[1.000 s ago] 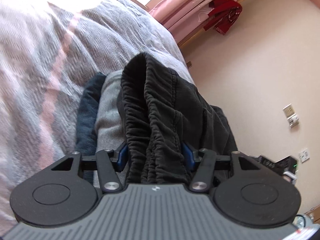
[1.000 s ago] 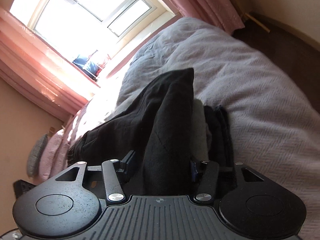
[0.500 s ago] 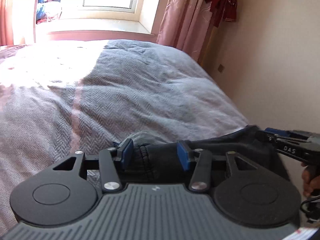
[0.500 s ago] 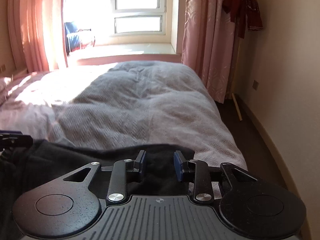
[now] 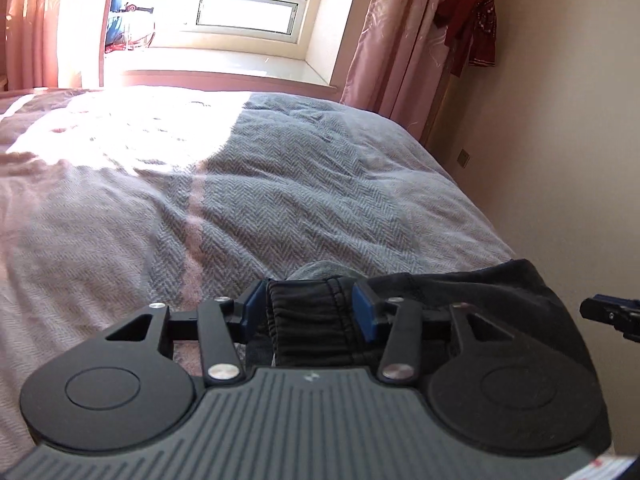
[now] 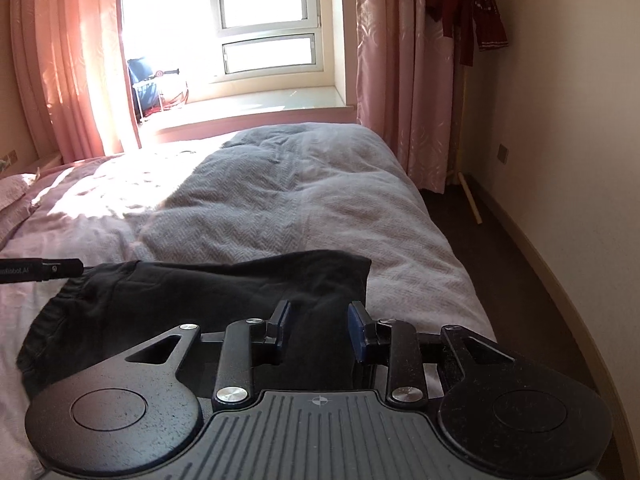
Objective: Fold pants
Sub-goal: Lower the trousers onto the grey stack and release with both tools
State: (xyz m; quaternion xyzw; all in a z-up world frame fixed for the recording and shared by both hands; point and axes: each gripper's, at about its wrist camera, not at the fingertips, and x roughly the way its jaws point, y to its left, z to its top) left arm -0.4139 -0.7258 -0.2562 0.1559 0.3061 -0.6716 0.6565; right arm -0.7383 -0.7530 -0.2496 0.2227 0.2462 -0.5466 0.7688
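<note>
Black pants hang stretched between my two grippers, low over the bed. Their gathered waistband fills the gap between the blue pads of my left gripper, whose jaws are closing on it. My right gripper is shut on a fold of the black cloth near the pants' right corner. The tip of my left gripper shows at the left edge of the right wrist view. In the left wrist view, my right gripper pokes in from the right. The lower part of the pants is hidden under the grippers.
A grey and pink herringbone bed cover spreads ahead toward a sunlit window with pink curtains. A bit of grey garment peeks out just beyond the waistband. Dark floor runs along the wall on the right, where a red garment hangs.
Both grippers rolled level and rose, lifting the black pants off a pile of clothes and spreading them sideways. The right jaws narrowed onto the cloth; the left jaws narrowed on the waistband.
</note>
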